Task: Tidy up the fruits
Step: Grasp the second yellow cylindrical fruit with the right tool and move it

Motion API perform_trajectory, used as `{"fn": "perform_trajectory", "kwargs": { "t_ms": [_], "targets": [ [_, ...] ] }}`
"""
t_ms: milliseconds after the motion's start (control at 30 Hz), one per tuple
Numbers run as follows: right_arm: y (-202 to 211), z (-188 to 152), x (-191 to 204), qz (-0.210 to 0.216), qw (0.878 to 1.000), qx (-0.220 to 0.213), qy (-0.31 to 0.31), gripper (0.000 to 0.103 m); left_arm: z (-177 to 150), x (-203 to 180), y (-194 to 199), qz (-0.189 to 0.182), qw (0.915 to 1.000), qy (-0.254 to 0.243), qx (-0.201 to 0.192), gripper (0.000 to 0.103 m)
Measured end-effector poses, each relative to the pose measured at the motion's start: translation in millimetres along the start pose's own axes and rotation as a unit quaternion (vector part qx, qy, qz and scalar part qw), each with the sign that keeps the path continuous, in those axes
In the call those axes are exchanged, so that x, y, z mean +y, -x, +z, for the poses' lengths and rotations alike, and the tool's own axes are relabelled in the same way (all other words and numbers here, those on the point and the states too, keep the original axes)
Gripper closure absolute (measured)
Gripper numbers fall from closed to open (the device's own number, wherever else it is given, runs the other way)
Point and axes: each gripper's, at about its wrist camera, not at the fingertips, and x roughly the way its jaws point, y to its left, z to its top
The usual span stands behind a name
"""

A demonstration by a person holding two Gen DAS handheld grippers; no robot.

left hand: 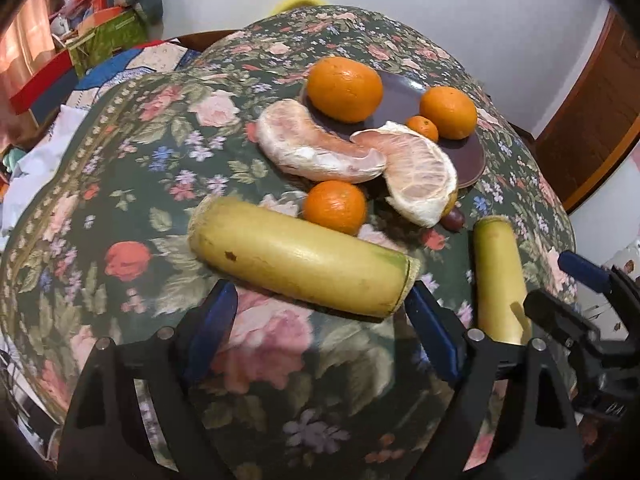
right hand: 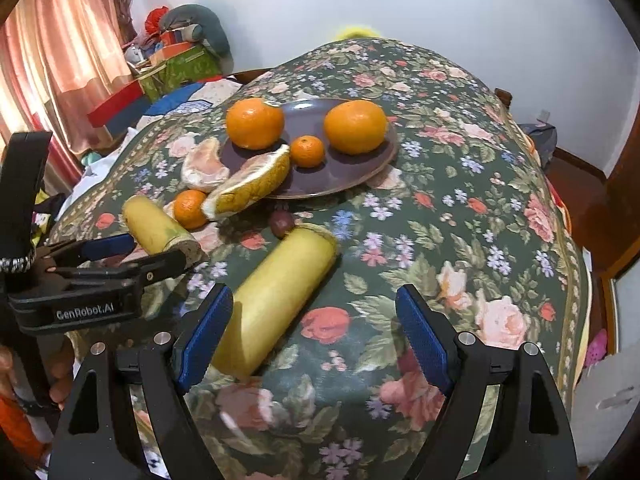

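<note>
Orange mandarins [left hand: 345,89], floral tablecloth [left hand: 120,184]

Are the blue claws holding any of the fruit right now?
No, nothing is held. The left gripper is open around the near side of one yellow-green stalk piece, pads not pressing it. The right gripper is open beside the other piece.

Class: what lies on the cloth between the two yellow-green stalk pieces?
Only bare floral tablecloth separates the long stalk from the short stalk, seen in the left wrist view.

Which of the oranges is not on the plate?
The orange lying on the floral tablecloth, between the yellow-green cylinder and the peeled pomelo pieces. The other three, one of them tiny, sit on the dark plate.
</note>
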Motion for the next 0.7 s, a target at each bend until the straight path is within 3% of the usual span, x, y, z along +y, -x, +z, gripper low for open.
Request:
{"fn": "perform_trajectory", "kwargs": {
  "t_ms": [400,700],
  "targets": [
    [-25,-2,34,0.014,0.999,0.03,0.032,0.022,-16,57,23,0.036,0.9989,0.028,-0.008,0.02],
    [-30,-12,26,-0.009,0.998,0.035,0.042,0.025,-11,44,40,0.022,0.9993,0.017,-0.026,0.02]
  ]
}}
